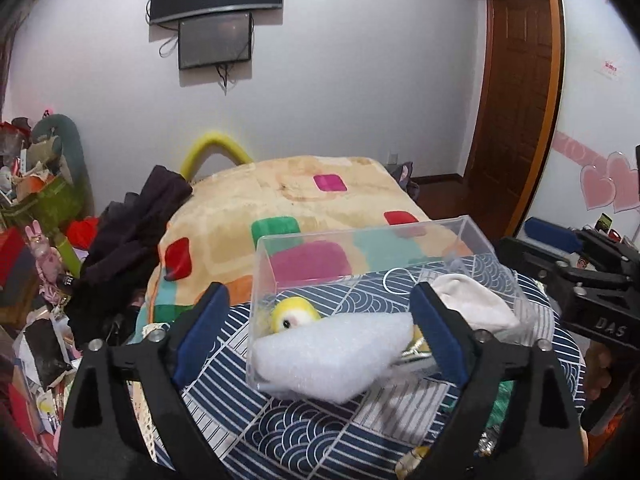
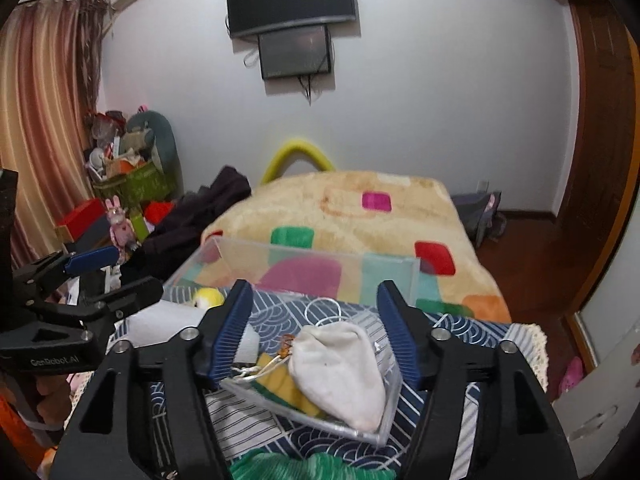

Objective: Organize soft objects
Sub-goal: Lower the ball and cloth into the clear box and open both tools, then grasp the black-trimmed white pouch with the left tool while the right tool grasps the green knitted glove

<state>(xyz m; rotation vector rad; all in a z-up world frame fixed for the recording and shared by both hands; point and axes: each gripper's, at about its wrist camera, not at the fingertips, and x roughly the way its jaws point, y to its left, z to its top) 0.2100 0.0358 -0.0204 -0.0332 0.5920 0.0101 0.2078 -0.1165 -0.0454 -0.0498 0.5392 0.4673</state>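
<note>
Foam (image 1: 332, 354): half over box (image 1: 460, 226) rim, between wide-open, empty left gripper (image 1: 320, 336); right gripper (image 2: 316, 332) open, empty, above pouch (image 2: 340, 372). Advice: close gently mid-foam, tuck fully inside
</note>
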